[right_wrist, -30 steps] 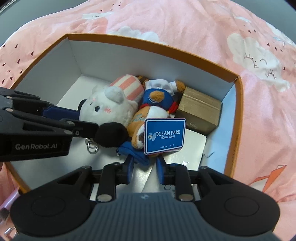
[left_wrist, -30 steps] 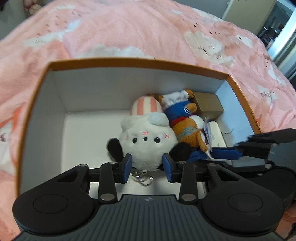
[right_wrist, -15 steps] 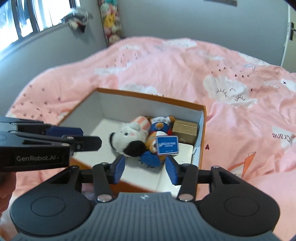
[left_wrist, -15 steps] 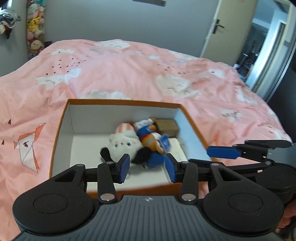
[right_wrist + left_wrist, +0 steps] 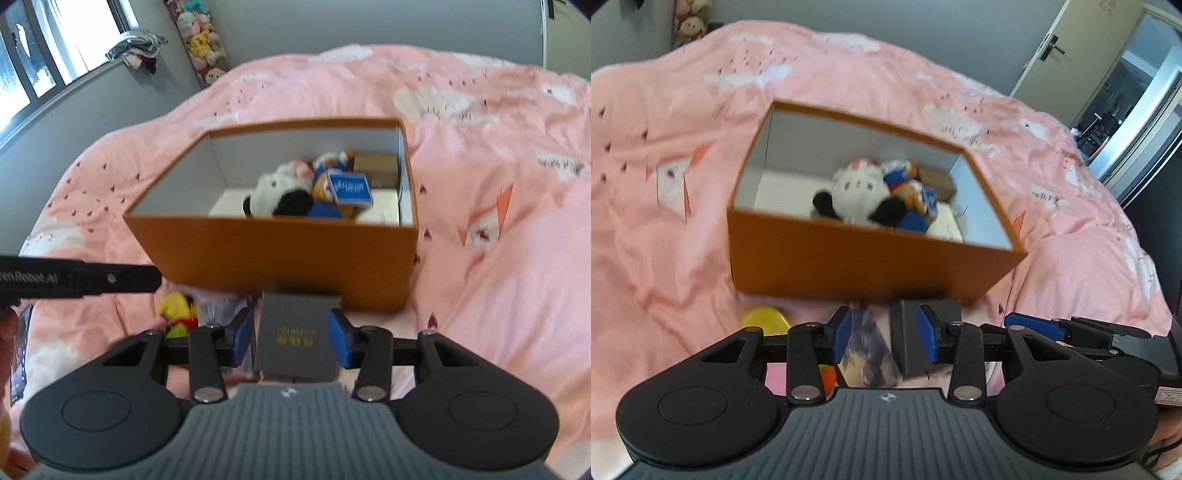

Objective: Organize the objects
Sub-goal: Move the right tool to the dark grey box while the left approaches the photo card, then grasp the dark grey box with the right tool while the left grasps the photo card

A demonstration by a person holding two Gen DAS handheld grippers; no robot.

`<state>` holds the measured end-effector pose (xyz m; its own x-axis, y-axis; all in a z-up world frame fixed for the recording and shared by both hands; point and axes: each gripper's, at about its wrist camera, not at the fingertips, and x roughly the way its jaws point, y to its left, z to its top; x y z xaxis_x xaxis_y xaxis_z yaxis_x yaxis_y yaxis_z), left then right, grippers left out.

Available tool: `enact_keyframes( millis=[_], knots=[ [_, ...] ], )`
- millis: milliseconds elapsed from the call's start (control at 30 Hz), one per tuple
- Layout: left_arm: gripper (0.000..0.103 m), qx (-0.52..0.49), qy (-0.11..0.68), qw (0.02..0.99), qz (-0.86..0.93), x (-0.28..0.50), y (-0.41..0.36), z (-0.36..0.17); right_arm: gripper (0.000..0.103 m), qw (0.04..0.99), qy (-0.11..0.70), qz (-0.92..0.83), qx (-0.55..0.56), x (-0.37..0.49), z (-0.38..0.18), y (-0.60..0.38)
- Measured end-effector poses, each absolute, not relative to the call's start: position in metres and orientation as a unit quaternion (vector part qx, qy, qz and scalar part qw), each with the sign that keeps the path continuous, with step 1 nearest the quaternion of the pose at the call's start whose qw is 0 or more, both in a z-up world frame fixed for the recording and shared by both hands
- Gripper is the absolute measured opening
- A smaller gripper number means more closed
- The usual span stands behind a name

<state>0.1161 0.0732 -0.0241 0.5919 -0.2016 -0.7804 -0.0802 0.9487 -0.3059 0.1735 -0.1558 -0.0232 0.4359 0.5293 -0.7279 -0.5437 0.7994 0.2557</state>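
Observation:
An orange box (image 5: pixel 849 266) (image 5: pixel 280 251) stands on the pink bed. It holds a white plush (image 5: pixel 855 188) (image 5: pixel 280 188), a blue-and-orange plush (image 5: pixel 908 192) with a blue tag (image 5: pixel 349 188), and a brown box (image 5: pixel 376 166). In front of it lie a dark grey box (image 5: pixel 295 339) (image 5: pixel 923 332), a printed card (image 5: pixel 868 350) and a yellow toy (image 5: pixel 764 317) (image 5: pixel 177 306). My left gripper (image 5: pixel 884 334) is open over the card. My right gripper (image 5: pixel 291 338) is open, its fingers either side of the grey box, apart from it.
The pink duvet (image 5: pixel 665 221) is rumpled around the box. A door (image 5: pixel 1052 55) and doorway are at the far right. A window (image 5: pixel 29 66) and hanging plush toys (image 5: pixel 199 40) are at the far left.
Both grippers have pulled back out of the box and down to the bed in front of it. The plushes stay in the box. New items now lie between the fingers.

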Motion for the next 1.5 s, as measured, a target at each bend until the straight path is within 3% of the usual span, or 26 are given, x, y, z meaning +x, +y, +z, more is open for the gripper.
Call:
enact_keyframes(
  millis=[167, 300, 567, 733, 967, 1067, 1233, 1300, 1500],
  knots=[
    [0.048, -0.145, 0.487, 0.862, 0.002, 0.124, 0.066, -0.054, 0.05, 0.838, 0.447, 0.312, -0.006, 0.178, -0.042, -0.156],
    [0.053, -0.134, 0.515, 0.846, 0.034, 0.131, 0.065, -0.072, 0.057, 0.829, 0.468, 0.307, 0.002, 0.189, -0.06, -0.155],
    [0.057, -0.128, 0.528, 0.838, 0.052, 0.143, 0.067, -0.089, 0.058, 0.799, 0.516, 0.306, 0.042, 0.22, -0.094, -0.15],
    [0.057, -0.14, 0.527, 0.837, 0.05, 0.148, 0.075, -0.095, 0.071, 0.775, 0.539, 0.321, 0.08, 0.234, -0.111, -0.148],
    [0.063, -0.162, 0.53, 0.831, 0.044, 0.155, 0.084, -0.102, 0.076, 0.752, 0.557, 0.331, 0.125, 0.246, -0.128, -0.146],
    [0.064, -0.176, 0.536, 0.825, 0.044, 0.159, 0.089, -0.108, 0.069, 0.754, 0.553, 0.329, 0.13, 0.243, -0.125, -0.15],
    [0.065, -0.191, 0.536, 0.822, 0.032, 0.163, 0.088, -0.112, 0.049, 0.773, 0.531, 0.325, 0.123, 0.234, -0.104, -0.16],
    [0.063, -0.19, 0.533, 0.824, 0.03, 0.163, 0.086, -0.112, 0.047, 0.775, 0.529, 0.323, 0.119, 0.231, -0.098, -0.162],
    [0.04, -0.226, 0.522, 0.822, -0.018, 0.157, 0.087, -0.108, 0.045, 0.789, 0.531, 0.294, 0.1, 0.218, -0.081, -0.178]
  ],
)
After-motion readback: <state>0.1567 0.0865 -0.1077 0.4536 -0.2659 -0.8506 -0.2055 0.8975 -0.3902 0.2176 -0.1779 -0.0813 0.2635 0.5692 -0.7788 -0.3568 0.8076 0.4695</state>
